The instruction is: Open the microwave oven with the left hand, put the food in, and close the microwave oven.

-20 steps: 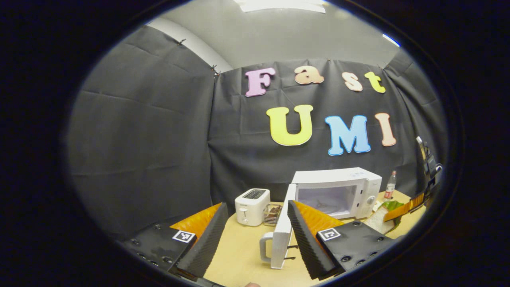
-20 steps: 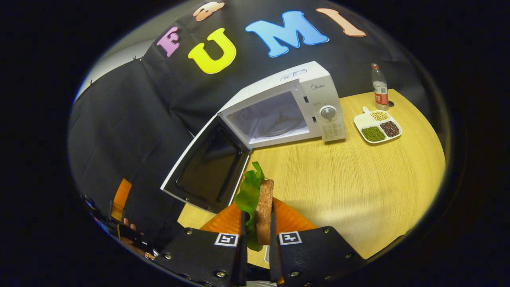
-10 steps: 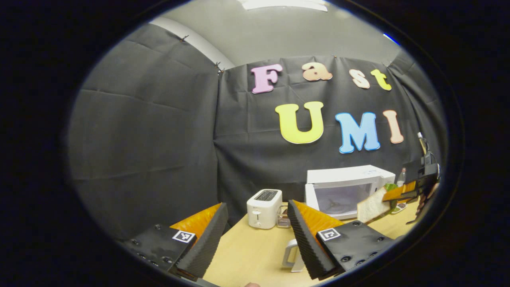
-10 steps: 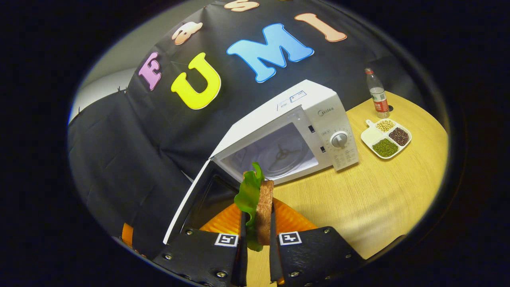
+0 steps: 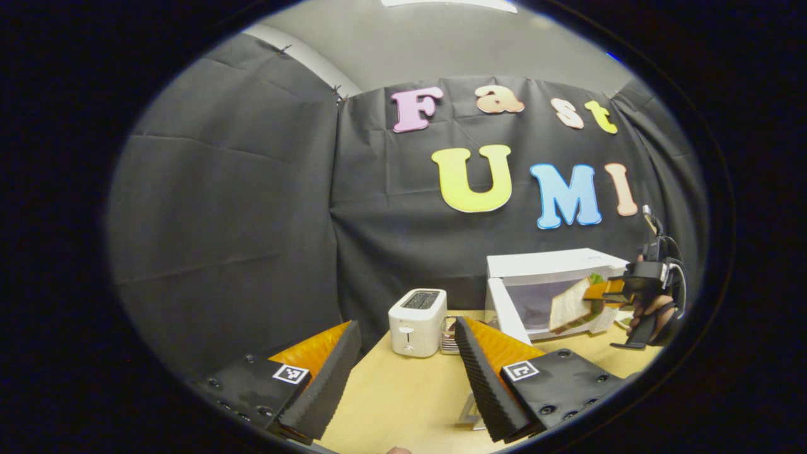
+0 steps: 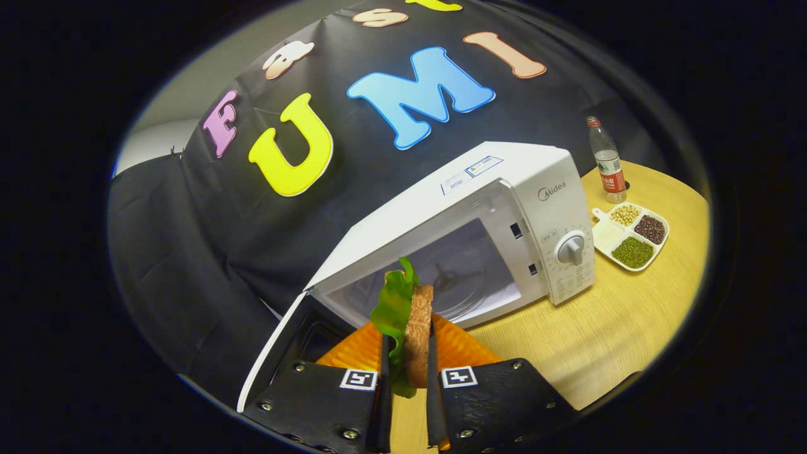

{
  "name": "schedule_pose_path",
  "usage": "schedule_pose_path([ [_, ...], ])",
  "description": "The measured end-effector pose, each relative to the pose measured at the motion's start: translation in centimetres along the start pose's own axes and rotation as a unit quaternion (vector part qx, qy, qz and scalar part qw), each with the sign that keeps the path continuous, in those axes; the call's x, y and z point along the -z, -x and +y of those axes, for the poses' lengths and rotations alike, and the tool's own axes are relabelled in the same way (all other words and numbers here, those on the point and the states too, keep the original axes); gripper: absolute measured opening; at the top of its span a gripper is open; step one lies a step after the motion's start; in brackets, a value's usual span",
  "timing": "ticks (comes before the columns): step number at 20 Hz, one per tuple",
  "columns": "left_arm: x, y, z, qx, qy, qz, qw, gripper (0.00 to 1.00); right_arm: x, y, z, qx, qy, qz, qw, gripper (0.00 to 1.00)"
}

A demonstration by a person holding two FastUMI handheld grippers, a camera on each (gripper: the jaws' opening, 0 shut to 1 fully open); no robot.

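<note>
1. Microwave [image 6: 479, 233] is wide open, door [image 6: 277, 343] swung out to its left, cavity bare apart from the turntable.
2. Sandwich [image 6: 410, 328] (bread plus a lettuce leaf) is pinched upright between the right gripper [image 6: 406, 384] fingers, hanging just in front of the microwave's opening. In the left gripper view you can see the sandwich [image 5: 570, 306] right at the mouth, with the right gripper [image 5: 630, 290] and the hand holding it behind.
3. Left gripper [image 5: 403, 372] has its fingers spread wide with nothing between them, parked well back from the microwave.
4. What could go wrong, imo: the lettuce sticks up above the bread, so it could brush the top edge of the opening and get dragged loose. Letting go too early would drop it on the sill, not the turntable.
5. Door's lower edge sits close beside the right gripper, so drifting that way could bump it.
6. Other stuff: toaster [image 5: 416, 321] left of the microwave, divided tray of beans [image 6: 630, 234] and a bottle [image 6: 606, 161] to its right, none of it in the path.
</note>
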State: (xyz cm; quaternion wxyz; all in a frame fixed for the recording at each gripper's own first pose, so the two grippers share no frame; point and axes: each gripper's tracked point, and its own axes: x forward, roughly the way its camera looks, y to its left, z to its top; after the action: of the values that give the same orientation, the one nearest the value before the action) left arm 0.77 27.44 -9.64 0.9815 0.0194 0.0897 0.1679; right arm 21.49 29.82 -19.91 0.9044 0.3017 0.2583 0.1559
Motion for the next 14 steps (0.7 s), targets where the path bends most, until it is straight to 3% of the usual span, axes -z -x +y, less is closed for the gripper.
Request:
schedule_pose_path([
  [13, 4.7, -4.4, 3.3, -0.009, -0.021, 0.058, 0.998, 0.98, 0.8, -11.7, -1.6, 0.013, -0.028, -0.069, 0.997, 0.23],
  [14, 4.9, -4.5, 3.6, -0.011, -0.022, 0.063, 0.998, 0.94, 1.1, -12.3, -1.7, 0.013, -0.038, -0.071, 0.997, 0.23],
])
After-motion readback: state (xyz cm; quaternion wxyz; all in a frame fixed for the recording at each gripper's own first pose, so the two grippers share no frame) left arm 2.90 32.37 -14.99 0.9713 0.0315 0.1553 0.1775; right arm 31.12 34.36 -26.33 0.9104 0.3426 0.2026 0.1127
